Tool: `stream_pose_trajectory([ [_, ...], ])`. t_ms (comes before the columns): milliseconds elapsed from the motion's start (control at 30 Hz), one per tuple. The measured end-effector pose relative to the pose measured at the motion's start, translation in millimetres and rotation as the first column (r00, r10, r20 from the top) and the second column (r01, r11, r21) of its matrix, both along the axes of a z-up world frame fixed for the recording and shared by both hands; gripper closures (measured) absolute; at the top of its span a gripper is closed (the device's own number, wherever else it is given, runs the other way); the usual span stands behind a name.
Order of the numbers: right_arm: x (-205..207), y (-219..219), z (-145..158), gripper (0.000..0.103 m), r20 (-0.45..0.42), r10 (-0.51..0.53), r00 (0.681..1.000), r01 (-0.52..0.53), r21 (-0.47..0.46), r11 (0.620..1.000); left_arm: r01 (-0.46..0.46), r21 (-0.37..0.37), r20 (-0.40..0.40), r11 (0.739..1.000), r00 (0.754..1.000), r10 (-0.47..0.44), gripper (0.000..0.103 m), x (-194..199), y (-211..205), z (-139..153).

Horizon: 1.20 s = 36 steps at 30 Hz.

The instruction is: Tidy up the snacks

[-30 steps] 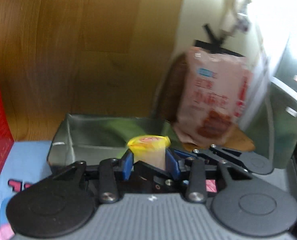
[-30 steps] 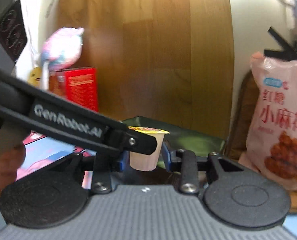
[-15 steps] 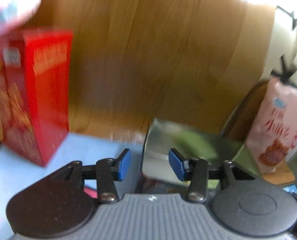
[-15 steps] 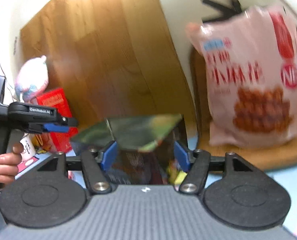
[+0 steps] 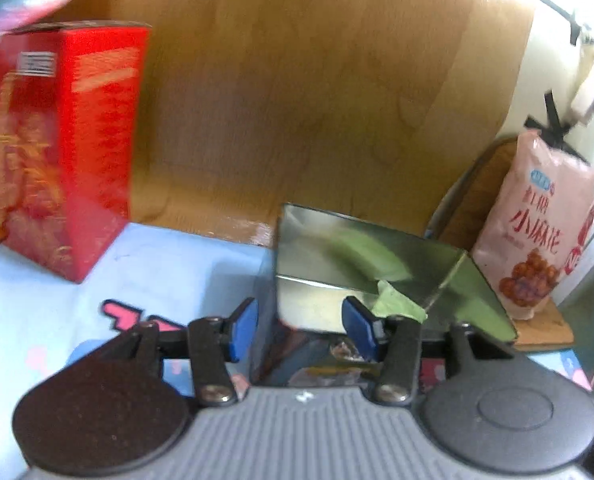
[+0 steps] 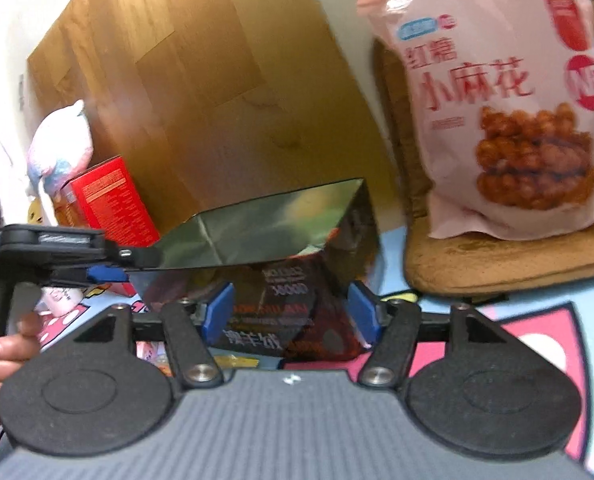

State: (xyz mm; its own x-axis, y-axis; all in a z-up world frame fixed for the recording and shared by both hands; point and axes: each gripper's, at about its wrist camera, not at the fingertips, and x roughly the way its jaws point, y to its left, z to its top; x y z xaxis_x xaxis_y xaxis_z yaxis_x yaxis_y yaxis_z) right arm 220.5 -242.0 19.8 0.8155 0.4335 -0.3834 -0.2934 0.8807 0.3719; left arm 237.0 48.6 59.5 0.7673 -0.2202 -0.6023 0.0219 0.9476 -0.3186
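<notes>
Wooden board (image 5: 297,92) stands tall behind everything, propped at the back of my worktop (image 5: 169,272) with its pale blue cartoon cover. Next in size, the pink snack bag (image 6: 509,112) leans upright on a brown cushion (image 6: 477,256) to the right. A red carton (image 5: 57,144) stands on the left. Between them sits the shiny foil-lined box (image 6: 265,224), open at the top, directly ahead of both tools. My right gripper (image 6: 291,314) has its jaws parted, nothing pinched, the box's dark printed side showing between the blue pads. My left gripper (image 5: 299,330) has just been opening, jaws apart and empty, over the box's near corner.
</notes>
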Motion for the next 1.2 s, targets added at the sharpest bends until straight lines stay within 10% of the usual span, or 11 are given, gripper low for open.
stream_pose_trajectory([
  [100,-22.4,-16.4,1.4,0.037,-0.049,-0.040,0.998,0.045,0.113,0.992,-0.007,-0.033,0.050,0.999,0.999,0.008,0.053,-31.9,14.8,9.6],
  [233,-37.6,-28.2,-18.4,0.039,-0.198,0.144,0.970,-0.040,0.455,0.889,0.025,-0.067,0.062,0.997,0.998,-0.021,0.052,-71.1,15.0,7.2],
  [333,-35.4,-5.3,-25.5,0.058,-0.259,0.189,0.947,-0.061,0.432,0.900,0.063,-0.090,0.046,0.994,0.997,-0.059,0.052,-91.9,6.2,1.2],
  [367,-35.0,2.9,-27.0,0.082,-0.277,0.201,0.940,-0.072,0.414,0.907,0.076,-0.089,0.042,0.993,0.996,-0.072,0.052,-98.0,2.2,-0.1],
  [567,-57.1,-0.8,-20.1,0.098,-0.275,0.162,0.948,-0.057,0.354,0.934,0.109,-0.077,0.025,0.991,0.994,-0.108,0.052,-117.9,-10.9,-1.6],
  [867,-161.6,-87.5,-17.4,0.092,-0.235,-0.044,0.971,0.077,0.136,0.988,0.269,-0.036,0.029,0.963,0.963,-0.268,0.051,-123.6,-73.0,4.1],
  [967,-197.7,-99.8,-13.5,0.087,-0.151,-0.250,0.957,0.238,-0.090,0.967,0.345,-0.009,0.019,0.939,0.939,-0.345,0.051,-120.6,-106.9,2.5],
  [1200,-236.9,-87.8,-17.3,0.043,-0.067,-0.243,0.968,0.236,-0.102,0.967,0.489,0.114,-0.023,0.865,0.872,-0.490,0.039,-104.2,-186.0,-17.4],
])
